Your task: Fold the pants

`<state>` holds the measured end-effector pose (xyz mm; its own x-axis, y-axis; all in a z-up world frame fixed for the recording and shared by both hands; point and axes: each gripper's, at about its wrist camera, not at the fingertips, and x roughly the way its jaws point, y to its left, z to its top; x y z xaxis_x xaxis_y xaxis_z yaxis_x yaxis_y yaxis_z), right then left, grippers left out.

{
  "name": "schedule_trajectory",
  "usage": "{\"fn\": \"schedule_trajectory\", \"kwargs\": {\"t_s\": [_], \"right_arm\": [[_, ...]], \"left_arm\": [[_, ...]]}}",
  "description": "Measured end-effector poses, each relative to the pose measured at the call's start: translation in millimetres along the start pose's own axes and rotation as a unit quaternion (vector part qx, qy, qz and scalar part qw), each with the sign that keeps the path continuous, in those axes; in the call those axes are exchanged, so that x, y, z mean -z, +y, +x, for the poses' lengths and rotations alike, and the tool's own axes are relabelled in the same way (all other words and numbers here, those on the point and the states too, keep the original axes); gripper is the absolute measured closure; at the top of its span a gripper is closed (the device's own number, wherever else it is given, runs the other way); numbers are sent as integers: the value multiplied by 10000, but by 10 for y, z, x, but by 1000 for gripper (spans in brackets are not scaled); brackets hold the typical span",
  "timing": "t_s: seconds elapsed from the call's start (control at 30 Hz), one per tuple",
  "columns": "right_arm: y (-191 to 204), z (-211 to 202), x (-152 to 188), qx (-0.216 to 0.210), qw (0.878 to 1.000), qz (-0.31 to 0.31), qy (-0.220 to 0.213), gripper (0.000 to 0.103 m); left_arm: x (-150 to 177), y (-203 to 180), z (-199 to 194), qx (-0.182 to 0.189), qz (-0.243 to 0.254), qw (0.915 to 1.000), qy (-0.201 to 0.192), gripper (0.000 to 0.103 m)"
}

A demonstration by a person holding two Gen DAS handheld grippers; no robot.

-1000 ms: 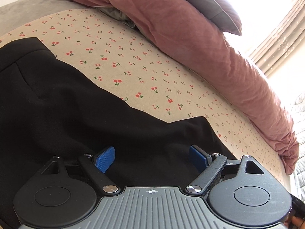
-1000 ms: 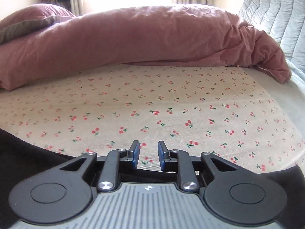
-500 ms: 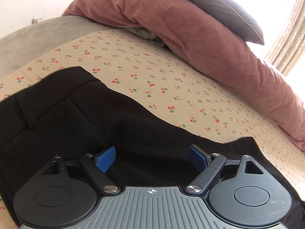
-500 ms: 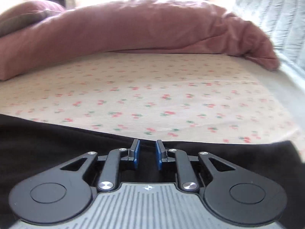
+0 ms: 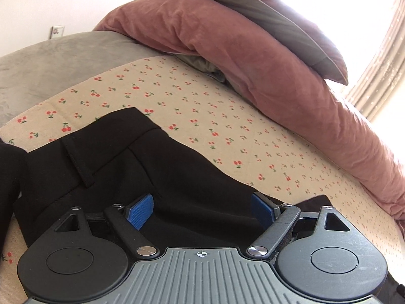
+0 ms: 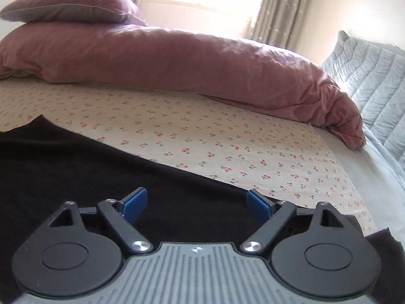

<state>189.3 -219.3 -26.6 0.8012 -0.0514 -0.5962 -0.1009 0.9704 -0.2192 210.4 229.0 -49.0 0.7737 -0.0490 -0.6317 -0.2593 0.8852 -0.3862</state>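
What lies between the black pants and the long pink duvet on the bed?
Only bare cherry-print sheet lies between the black pants and the pink duvet. Nothing else sits on that stretch. The right wrist view shows it most clearly; the left wrist view agrees.

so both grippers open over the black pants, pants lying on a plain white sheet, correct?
Not plain white. The sheet is beige with a small red cherry print, clear in the left wrist view. The rest holds: the left gripper and the right gripper are both open over the black pants.
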Motion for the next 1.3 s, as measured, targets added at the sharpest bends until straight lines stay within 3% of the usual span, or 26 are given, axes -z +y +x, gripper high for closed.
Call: {"fn": "schedule_trajectory", "kwargs": {"t_s": [0.07,0.17,0.23,0.37,0.5,0.63,0.83,1.0,1.07,1.17,1.3], "right_arm": [[224,-134,59,-304,9985,-453,58,20],[379,-226,185,-559,9947,-827,241,20],[478,-218,285,-493,9926,-1054,355,20],[494,23,466,-411,9885,-1118,931,20],[353,81,419,-671,9892,-778,1048,19],[263,181,416,-839,9874,-419,1271,11],[142,317,398,-1169,9827,-261,1411,7],[114,341,424,-1418,9786,68,1492,6],[97,374,414,-1451,9778,189,1501,6],[119,373,418,-1444,9782,157,1485,6],[115,404,398,-1487,9777,140,1477,6]], "left_arm": [[48,-118,6,-27,404,9992,7,17],[182,-256,84,-634,1287,9896,-111,17],[227,-243,154,-909,1603,9828,-70,18],[163,-161,86,-909,1568,9834,-64,17],[79,-77,-59,-1124,1422,9830,-289,17],[-67,209,-169,-1453,1067,9825,-467,16],[-407,716,-335,-1329,393,9888,-549,15],[-625,1198,-230,-728,-743,9946,-21,13],[-697,1227,-225,-535,-696,9961,36,13],[-872,1154,-212,-546,-237,9982,-4,13],[-1015,932,18,-97,186,9989,409,9]]}}
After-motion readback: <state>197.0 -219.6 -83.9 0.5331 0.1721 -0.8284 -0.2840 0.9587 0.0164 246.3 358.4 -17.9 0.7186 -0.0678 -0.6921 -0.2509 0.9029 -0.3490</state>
